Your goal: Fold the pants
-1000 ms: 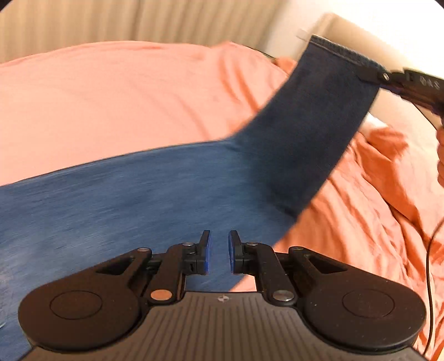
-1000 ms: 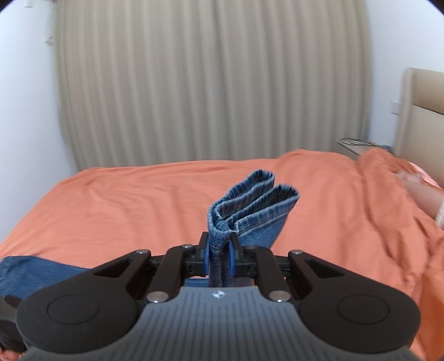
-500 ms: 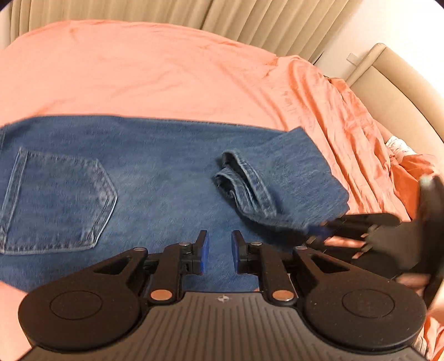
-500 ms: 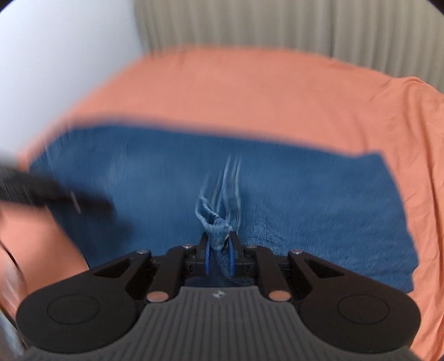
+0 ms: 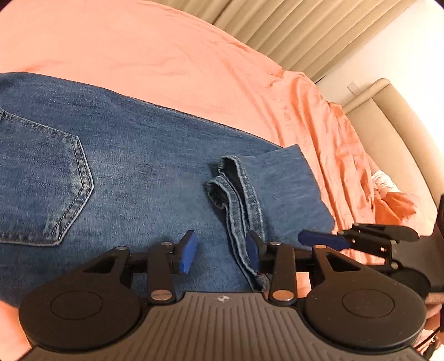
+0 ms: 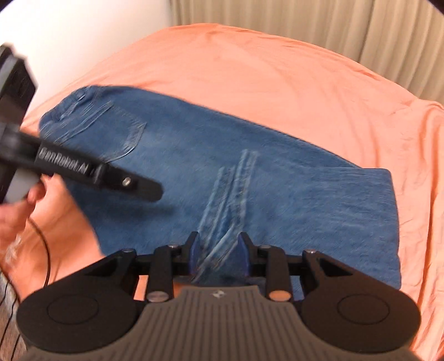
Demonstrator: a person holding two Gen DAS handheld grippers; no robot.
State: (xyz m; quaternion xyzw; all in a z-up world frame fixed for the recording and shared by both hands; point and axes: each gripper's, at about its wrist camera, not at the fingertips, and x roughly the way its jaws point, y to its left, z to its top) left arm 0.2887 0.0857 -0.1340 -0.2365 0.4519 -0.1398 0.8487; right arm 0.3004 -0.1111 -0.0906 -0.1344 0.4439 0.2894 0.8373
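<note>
Blue jeans (image 5: 144, 172) lie folded in half on the orange bed, back pocket (image 5: 41, 183) at the left. The leg hems (image 5: 236, 194) rest on top near the middle, a little crumpled. My left gripper (image 5: 220, 252) is open just above the denim, the hems running down past its right finger. My right gripper (image 6: 217, 250) is open, with the hems (image 6: 230, 200) lying loose between its fingers. The right gripper also shows in the left wrist view (image 5: 360, 238) at the jeans' right edge. The left gripper shows in the right wrist view (image 6: 91, 172) over the pocket end.
The orange sheet (image 5: 166, 61) covers the bed all round the jeans. A beige headboard (image 5: 394, 130) and rumpled orange bedding (image 5: 388, 200) are at the right. Curtains (image 6: 305, 25) hang behind the bed. A black cable (image 6: 41, 250) hangs at the left.
The right gripper carried the hems down onto the jeans and then opened, letting them go. The left gripper opened wider and sits lower over the denim.
</note>
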